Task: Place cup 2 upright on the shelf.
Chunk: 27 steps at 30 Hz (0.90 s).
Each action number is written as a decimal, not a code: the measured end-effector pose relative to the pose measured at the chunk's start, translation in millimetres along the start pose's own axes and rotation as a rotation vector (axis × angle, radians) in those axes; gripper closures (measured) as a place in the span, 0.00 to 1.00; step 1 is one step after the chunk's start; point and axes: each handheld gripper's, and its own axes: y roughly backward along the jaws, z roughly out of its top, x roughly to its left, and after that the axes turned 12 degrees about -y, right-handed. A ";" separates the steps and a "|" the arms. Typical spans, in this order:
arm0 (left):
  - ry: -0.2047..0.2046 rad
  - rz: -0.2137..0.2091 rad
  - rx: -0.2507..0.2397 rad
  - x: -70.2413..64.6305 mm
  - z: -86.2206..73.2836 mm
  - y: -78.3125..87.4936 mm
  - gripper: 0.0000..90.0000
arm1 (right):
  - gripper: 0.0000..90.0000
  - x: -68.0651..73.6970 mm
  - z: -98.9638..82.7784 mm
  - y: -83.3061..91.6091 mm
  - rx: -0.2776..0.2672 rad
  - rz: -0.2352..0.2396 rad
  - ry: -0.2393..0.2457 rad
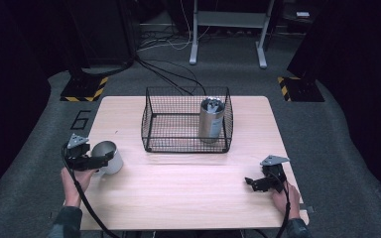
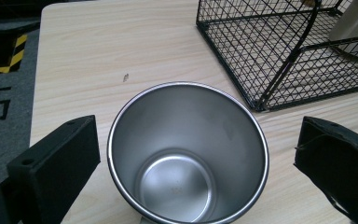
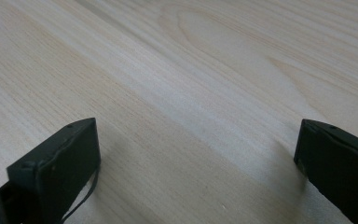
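A shiny steel cup [image 1: 108, 154] stands upright and empty near the table's left edge. My left gripper [image 1: 100, 159] is open, with one jaw on each side of it. In the left gripper view the cup [image 2: 186, 154] sits between the two black jaws of the left gripper [image 2: 196, 122], with a small gap on both sides. My right gripper [image 1: 250, 182] rests open low over the front right of the table. In its own view, the right gripper [image 3: 198, 123] has bare wood between its jaws.
A black wire basket [image 1: 149, 119] stands at the back middle of the wooden table [image 1: 188, 183], with a tall steel tumbler [image 1: 211, 120] upright in its right end. The basket's near corner [image 2: 261, 56] lies just beyond the cup. Cables and stands are on the floor behind.
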 end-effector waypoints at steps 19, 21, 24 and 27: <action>-0.008 0.008 0.066 -2.0 -6.3 -22.4 0.02 | 0.00 0.0 0.0 0.1 0.003 0.001 0.000; -0.015 0.022 0.071 -2.4 -6.6 -23.1 0.06 | 0.00 0.1 0.0 0.0 0.000 0.000 -0.001; -0.033 0.043 0.074 -4.9 -7.1 -24.3 0.06 | 0.00 0.1 0.0 0.0 0.000 0.000 -0.001; -0.025 0.044 0.065 -4.9 -7.8 -25.8 0.06 | 0.00 0.1 0.0 0.0 0.000 0.000 -0.001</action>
